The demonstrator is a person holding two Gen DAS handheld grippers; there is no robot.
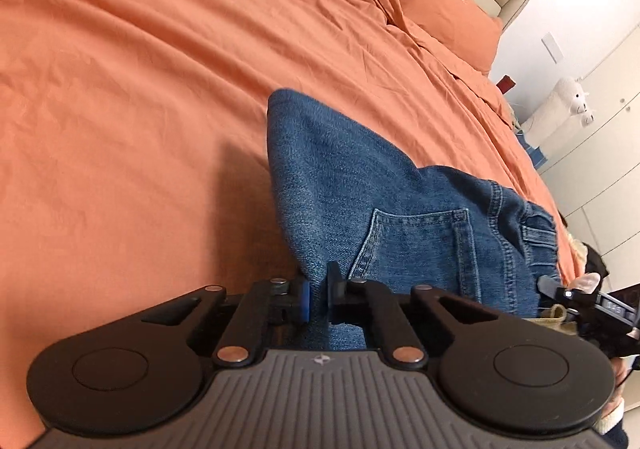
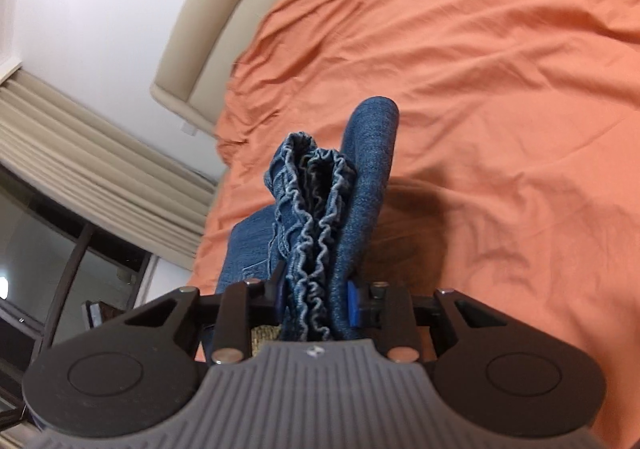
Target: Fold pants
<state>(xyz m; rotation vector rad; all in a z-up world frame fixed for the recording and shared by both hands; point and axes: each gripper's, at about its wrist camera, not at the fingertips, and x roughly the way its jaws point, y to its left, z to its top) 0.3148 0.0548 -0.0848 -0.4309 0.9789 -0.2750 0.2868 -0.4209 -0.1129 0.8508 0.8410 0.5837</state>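
Denim jeans (image 1: 380,209) hang ahead of both your tools: left tool (image 1: 318,295) and right tool (image 2: 316,299) each pinch them above the bed (image 1: 120,89).

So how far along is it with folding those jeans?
Partway, it seems. The jeans already look doubled over. The left gripper pinches a denim edge; the right gripper clamps the bunched waistband, both lifting them above the orange bed. Left: laying them down flat and finishing the fold.

left gripper (image 1: 318,299) jaws clamped; right gripper (image 2: 316,303) jaws clamped.
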